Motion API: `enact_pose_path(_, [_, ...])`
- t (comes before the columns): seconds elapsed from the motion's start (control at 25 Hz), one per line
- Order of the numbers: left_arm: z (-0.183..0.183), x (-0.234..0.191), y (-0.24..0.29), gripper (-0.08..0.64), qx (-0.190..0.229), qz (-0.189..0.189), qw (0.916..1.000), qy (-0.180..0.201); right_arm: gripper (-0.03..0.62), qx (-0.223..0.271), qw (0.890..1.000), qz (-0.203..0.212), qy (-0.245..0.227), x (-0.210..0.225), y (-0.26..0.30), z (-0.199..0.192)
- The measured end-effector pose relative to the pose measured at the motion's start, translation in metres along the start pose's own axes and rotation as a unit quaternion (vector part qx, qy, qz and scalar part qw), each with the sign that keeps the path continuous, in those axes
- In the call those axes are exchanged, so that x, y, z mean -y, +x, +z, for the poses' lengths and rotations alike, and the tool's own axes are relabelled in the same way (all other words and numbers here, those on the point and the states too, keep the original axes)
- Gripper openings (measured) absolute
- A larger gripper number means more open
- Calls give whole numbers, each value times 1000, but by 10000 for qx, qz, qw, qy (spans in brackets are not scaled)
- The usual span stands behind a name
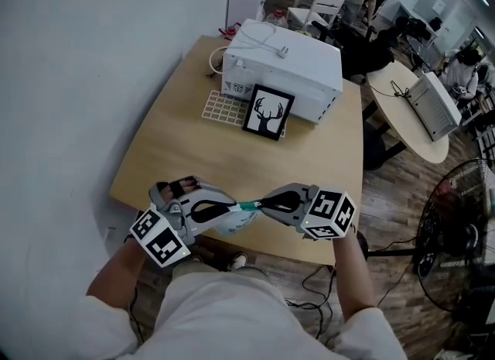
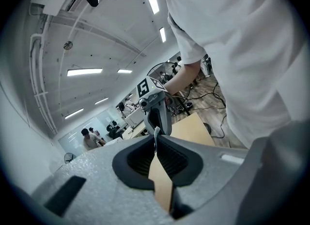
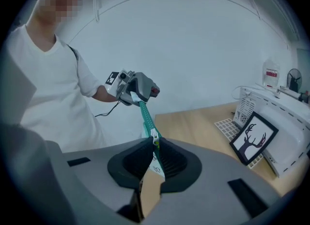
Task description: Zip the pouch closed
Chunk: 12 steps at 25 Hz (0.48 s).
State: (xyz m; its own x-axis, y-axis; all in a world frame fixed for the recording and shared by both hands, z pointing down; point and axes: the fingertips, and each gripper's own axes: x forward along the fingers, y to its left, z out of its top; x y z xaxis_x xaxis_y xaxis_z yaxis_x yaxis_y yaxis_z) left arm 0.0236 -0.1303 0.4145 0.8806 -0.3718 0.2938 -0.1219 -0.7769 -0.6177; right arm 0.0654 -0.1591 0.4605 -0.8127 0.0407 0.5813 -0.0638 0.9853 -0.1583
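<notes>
Looking down in the head view, the left gripper (image 1: pixel 234 210) and right gripper (image 1: pixel 261 204) meet tip to tip above the near edge of the wooden surface (image 1: pixel 232 149). The pouch (image 1: pixel 230 227) is slung between them, and a short teal zipper tape (image 1: pixel 248 206) shows in the gap.

In the left gripper view, the fingers (image 2: pixel 138 158) are clenched on a thin pale edge at the pouch's end, anchoring it. The right gripper faces them from just beyond.

In the right gripper view, the fingers (image 3: pixel 172 163) are clenched on the slider (image 3: pixel 154 137), with patterned pouch fabric tucked below it. From the slider the teal tape runs taut as one joined strip to the left gripper, so that stretch looks zipped already. Whatever remains lies behind the slider, hidden by the fingers. I judge the closing to be under way, though how much is left cannot be read.
</notes>
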Motion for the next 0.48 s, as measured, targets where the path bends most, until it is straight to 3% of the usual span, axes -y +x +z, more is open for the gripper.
enact_pose_path(0.48, [-4,0,1,26,-18,68,9999,-129,41,-270,9981,-551,32,16,-11,-19])
